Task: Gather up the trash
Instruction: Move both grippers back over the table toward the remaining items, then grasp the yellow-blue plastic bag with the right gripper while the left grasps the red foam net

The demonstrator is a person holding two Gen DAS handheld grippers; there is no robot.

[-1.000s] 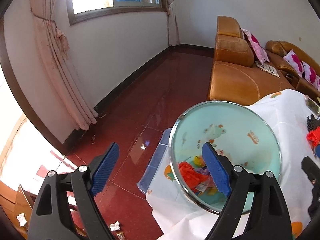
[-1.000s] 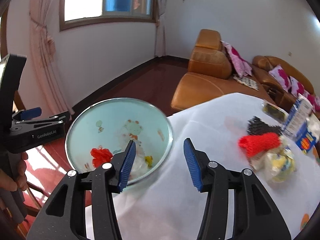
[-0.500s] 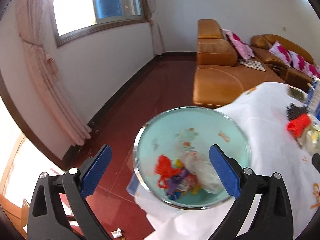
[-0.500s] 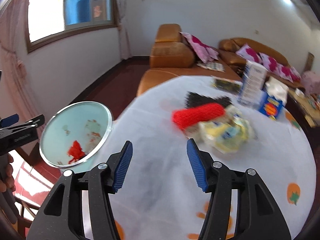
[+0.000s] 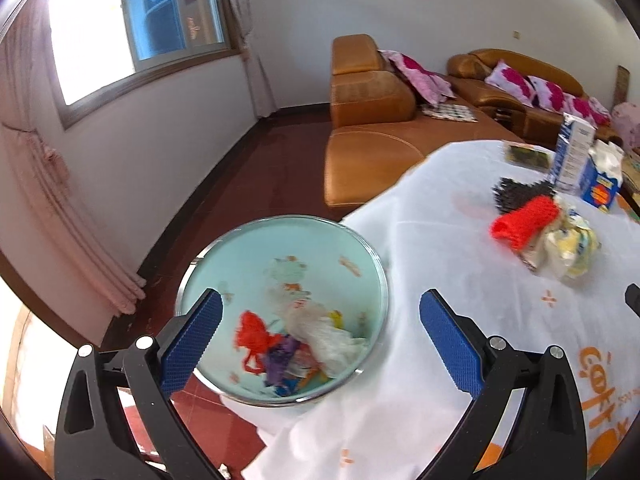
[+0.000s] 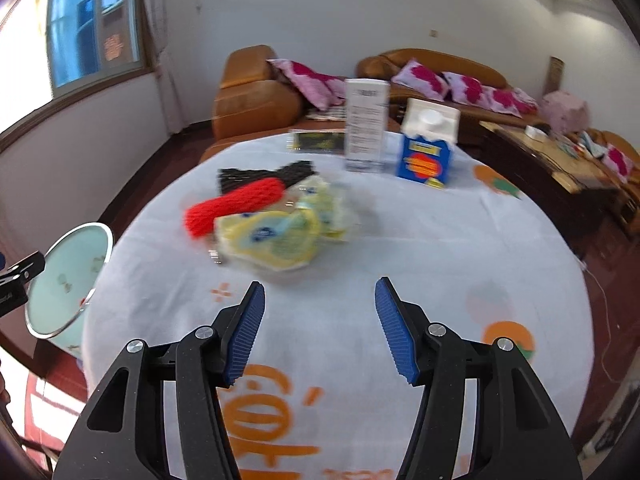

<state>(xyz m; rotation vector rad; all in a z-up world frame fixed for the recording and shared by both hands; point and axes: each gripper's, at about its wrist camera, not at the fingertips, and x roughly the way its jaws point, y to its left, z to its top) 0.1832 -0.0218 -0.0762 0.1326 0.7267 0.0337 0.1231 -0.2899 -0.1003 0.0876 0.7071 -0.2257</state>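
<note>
The view from the left gripper (image 5: 320,328) had swung away from the floor and the curtain toward the table (image 5: 440,248); a second before, the bin (image 5: 224,272) sat tight against its right pad, and now it lay below and between the pads, touching neither; the jaws had just been opening and stood wide, holding nothing. The bin stood just beside the table edge, already holding red netting, purple scraps and a white bag (image 5: 320,336).

The right gripper (image 6: 320,332) had swung further; where it had looked down into the bin, it now faced the table's middle, and the bin (image 6: 64,276) had slid to the far left edge of its view; its jaws were parted and empty, a touch wider than a second before.

Ahead of it lay the remaining trash: a red net (image 6: 236,204), a black net (image 6: 260,176) behind it, and a crumpled yellow wrapper (image 6: 280,232) touching the red one; two cartons stood beyond, well apart from the pile.

That suggested one drop was finished and the next pick was starting, the wrapper being the likeliest target; both views were blurred.
</note>
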